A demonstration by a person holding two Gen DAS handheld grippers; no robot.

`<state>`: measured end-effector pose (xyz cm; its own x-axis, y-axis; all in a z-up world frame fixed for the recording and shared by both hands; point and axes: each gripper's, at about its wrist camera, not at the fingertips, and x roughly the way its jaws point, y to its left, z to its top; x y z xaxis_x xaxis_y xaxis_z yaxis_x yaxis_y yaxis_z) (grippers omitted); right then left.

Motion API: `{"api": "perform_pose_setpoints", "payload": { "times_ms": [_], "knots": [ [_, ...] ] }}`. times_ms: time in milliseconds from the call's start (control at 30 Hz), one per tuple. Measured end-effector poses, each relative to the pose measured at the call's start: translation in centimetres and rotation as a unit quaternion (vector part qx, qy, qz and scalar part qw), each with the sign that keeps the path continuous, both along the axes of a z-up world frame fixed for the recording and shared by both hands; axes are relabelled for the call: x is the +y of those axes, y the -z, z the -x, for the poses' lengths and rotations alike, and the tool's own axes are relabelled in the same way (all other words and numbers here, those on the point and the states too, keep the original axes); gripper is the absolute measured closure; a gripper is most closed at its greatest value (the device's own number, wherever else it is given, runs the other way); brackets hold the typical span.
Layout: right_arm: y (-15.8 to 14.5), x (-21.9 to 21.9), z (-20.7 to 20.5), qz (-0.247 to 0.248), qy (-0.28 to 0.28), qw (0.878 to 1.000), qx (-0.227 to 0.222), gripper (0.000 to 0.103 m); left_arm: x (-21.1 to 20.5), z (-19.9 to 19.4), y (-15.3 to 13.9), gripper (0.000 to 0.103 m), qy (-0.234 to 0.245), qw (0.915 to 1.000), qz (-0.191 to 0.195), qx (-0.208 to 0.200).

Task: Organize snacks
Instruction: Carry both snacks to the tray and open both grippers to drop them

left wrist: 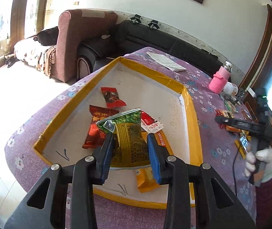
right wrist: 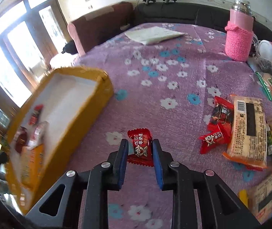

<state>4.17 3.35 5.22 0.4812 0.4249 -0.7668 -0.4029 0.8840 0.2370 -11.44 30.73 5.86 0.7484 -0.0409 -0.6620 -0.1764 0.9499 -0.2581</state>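
**Two snacks in hand, tray half filled**

Left wrist view: my left gripper [left wrist: 130, 143] is clamped on a green-and-yellow foil snack packet [left wrist: 129, 133], holding it over the shallow white tray with the yellow taped rim [left wrist: 192, 118]. Several red candy wrappers [left wrist: 113, 97] and an orange packet [left wrist: 145, 179] already lie inside. To place it well I would lower the packet towards a bare patch of the tray floor before letting go, so it doesn't pile onto the others. A QR code shows on the packet's folded corner; the small print I cannot read. The gloved hand [left wrist: 260, 164] carrying the other tool is off to the right.

Right wrist view: my right gripper [right wrist: 140, 148] is closed narrowly on a small red candy wrapper with a cartoon face [right wrist: 140, 143], just above the purple flowered cloth on the bench [right wrist: 155, 76]. Its Chinese characters are visible, but I can't read them reliably. More loose snacks [right wrist: 246, 129] wait to the right; the tray sits to the left, blurred.
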Motion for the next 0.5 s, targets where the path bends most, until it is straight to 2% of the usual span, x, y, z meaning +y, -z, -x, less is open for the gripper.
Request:
{"api": "perform_pose_setpoints", "payload": {
  "times_ms": [133,233,367,500],
  "knots": [
    [-3.1,2.2,2.6,-0.041,-0.039,0.998,-0.012,0.078,0.6,-0.1,0.3,0.070,-0.011,0.9999,-0.008,0.007],
    [-4.0,5.5,4.6,-0.051,-0.080,0.995,-0.013,0.078,1.2,-0.2,0.9,0.070,-0.017,0.9997,-0.007,0.017],
    [-3.3,10.3,6.5,-0.044,-0.122,0.992,-0.006,0.078,2.1,-0.6,1.5,0.070,-0.022,0.9994,-0.004,0.026],
    [-1.9,14.0,7.0,-0.021,-0.132,0.991,0.000,0.078,2.7,-1.0,1.8,0.070,-0.023,0.9992,0.003,0.033]
  ]
}}
